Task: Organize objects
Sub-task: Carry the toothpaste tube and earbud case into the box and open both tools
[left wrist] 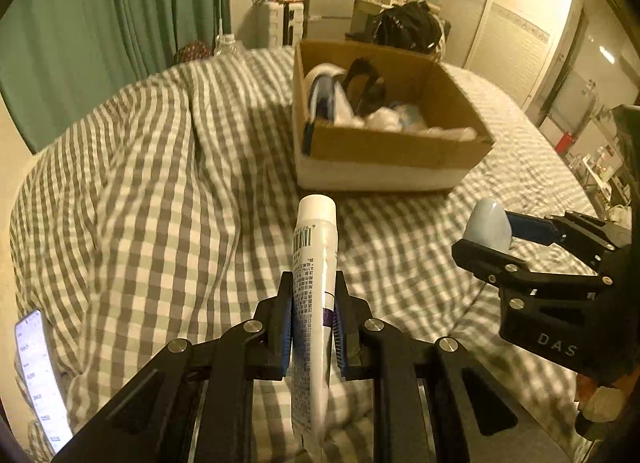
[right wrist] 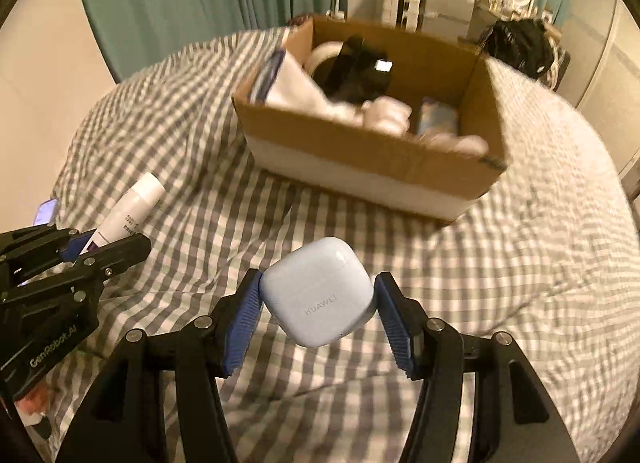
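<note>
Left wrist view: left gripper (left wrist: pixel 312 323) clamps a white tube (left wrist: pixel 314 303) at frame centre; right gripper (right wrist: pixel 318 303) grips a Huawei earbud case (right wrist: pixel 320 291), cardboard box (right wrist: pixel 360 167) above.

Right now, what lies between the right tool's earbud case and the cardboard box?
Only bare checked bedding between earbud case and cardboard box, per the right wrist view.
</note>
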Tool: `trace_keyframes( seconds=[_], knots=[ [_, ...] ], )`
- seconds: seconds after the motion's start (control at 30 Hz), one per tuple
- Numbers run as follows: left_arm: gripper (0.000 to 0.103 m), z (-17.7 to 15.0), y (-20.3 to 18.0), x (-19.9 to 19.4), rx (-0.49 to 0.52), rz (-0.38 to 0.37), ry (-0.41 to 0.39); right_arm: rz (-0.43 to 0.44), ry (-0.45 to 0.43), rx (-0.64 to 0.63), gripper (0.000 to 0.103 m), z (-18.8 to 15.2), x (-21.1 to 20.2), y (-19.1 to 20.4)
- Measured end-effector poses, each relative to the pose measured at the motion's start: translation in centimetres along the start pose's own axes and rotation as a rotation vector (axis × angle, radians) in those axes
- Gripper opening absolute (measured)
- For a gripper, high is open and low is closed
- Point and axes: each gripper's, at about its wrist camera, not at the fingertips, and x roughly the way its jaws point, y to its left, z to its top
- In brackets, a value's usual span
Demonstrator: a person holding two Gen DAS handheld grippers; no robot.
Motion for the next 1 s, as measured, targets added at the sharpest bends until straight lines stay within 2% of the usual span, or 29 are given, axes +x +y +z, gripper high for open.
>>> trace_keyframes(
  seconds=[0.17,0.3,0.57,1.0],
  knots=[
    [0.016,1.3,-1.1,-2.5,0.017,-0.016,-0.047,-0.031,-0.064,-0.007,0.057,0.4,-3.8,-0.6],
    [0.016,2.8,-1.9,-4.3,0.035,-0.024,-0.084,-0.051,-0.101,-0.013,0.057,1.0,-5.4,0.1],
    [0.016,6.8,-3.2,-6.7,0.083,-0.046,-0.157,-0.055,-0.166,-0.010,0.057,2.7,-9.0,-1.2],
    [0.016,15.3,-3.0,-3.2,0.104,-0.050,-0.193,-0.064,-0.219,0.003,0.057,9.3,-8.5,-4.3]
  ],
)
